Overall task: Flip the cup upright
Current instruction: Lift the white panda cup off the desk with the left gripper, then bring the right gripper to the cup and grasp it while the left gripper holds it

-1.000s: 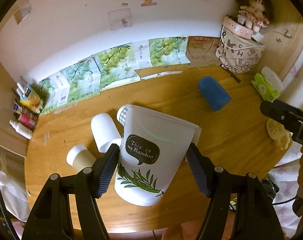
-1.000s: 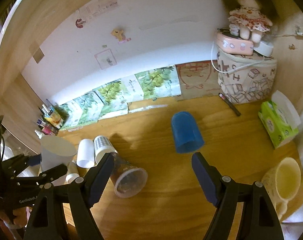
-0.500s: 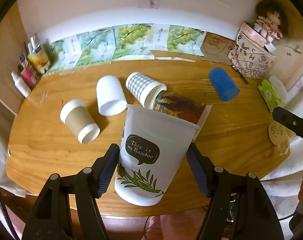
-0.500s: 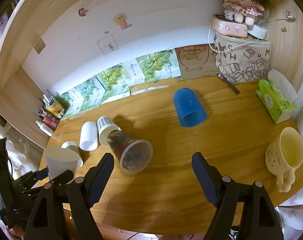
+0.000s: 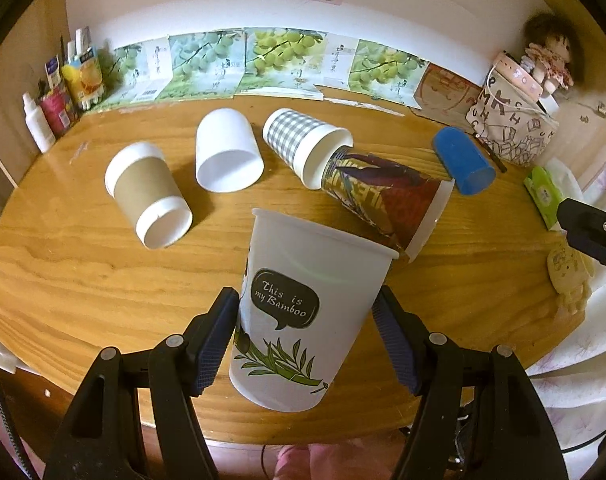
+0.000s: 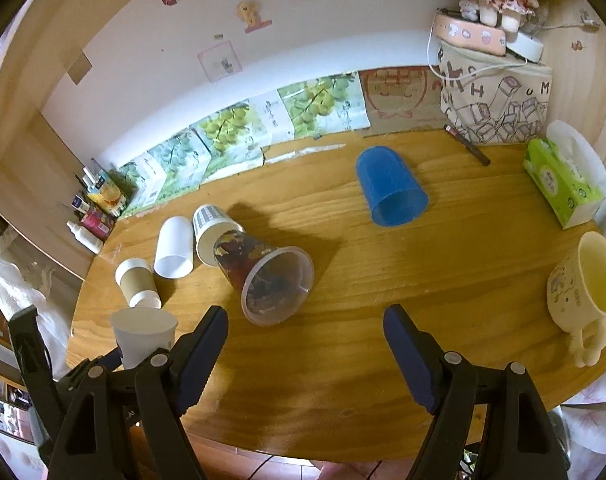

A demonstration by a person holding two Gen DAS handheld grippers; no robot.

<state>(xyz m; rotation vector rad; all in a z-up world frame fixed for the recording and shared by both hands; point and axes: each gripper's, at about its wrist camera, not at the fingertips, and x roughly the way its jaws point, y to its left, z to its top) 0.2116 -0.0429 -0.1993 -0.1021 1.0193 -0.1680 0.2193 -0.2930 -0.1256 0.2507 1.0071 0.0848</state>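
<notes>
My left gripper (image 5: 305,336) is shut on a white "This is my Bamboo" paper cup (image 5: 303,312). The cup is upright, mouth up, above the near left part of the wooden table (image 5: 83,272). It also shows in the right wrist view (image 6: 143,336), still held. My right gripper (image 6: 305,352) is open and empty over the table's near edge. A clear patterned cup (image 6: 267,280) lies on its side just beyond it.
Lying on their sides: a brown-sleeved cup (image 5: 147,194), a white cup (image 5: 227,152), a checked cup (image 5: 303,142) and a blue cup (image 6: 389,190). A cream mug (image 6: 587,284) stands at the right edge. A tissue box (image 6: 563,182) and a printed bag (image 6: 495,96) stand behind.
My left gripper has lifted and pulled back with the white cup, so more of the table shows below it. My right gripper has also risen and drawn back. The other cups have not moved.
</notes>
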